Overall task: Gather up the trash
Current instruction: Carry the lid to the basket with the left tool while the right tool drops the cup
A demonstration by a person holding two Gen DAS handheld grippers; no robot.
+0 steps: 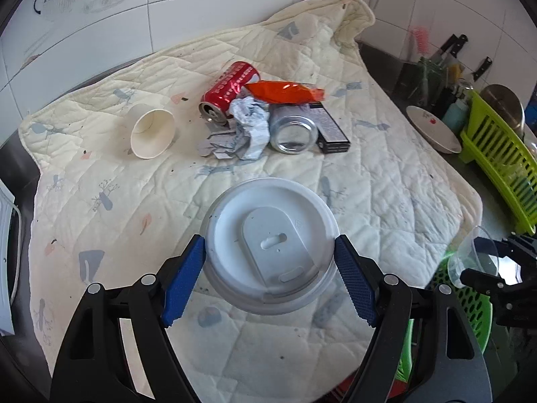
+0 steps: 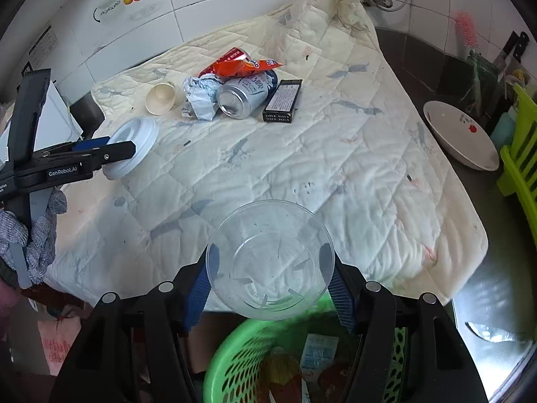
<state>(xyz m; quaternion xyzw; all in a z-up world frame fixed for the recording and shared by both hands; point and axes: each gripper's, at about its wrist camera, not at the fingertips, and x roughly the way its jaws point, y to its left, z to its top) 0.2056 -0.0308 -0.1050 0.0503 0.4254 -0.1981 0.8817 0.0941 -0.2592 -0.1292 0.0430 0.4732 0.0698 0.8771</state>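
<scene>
Left wrist view. The left tool (image 1: 270,268) is closed on a white plastic lid (image 1: 270,245), the blue pads (image 1: 184,285) pressed to its rim on both sides, and the lid is held above a cream quilted cloth (image 1: 134,218) spread over the table. Farther back on the cloth a cluster of trash is seen: a white paper cup (image 1: 152,131) on its side, apart to the left; a red can (image 1: 228,90) on its side; crumpled paper (image 1: 250,127) touching it; a silver can (image 1: 293,127) with its base toward the camera; an orange wrapper (image 1: 285,91) lying across the cans; a black box (image 1: 332,127) just beside the silver can. At the right edge a white bowl (image 1: 433,129) and a green dish rack (image 1: 500,158) are noted.

Right wrist view. The right tool (image 2: 270,268) is closed on a clear plastic cup (image 2: 270,258), gripped at its rim with the mouth toward the camera. The cup is held at the near edge of the cloth, over a green perforated basket (image 2: 235,356) in which some wrappers already lie. At left, the left tool with the lid is seen, held by a grey-gloved hand (image 2: 40,235).
</scene>
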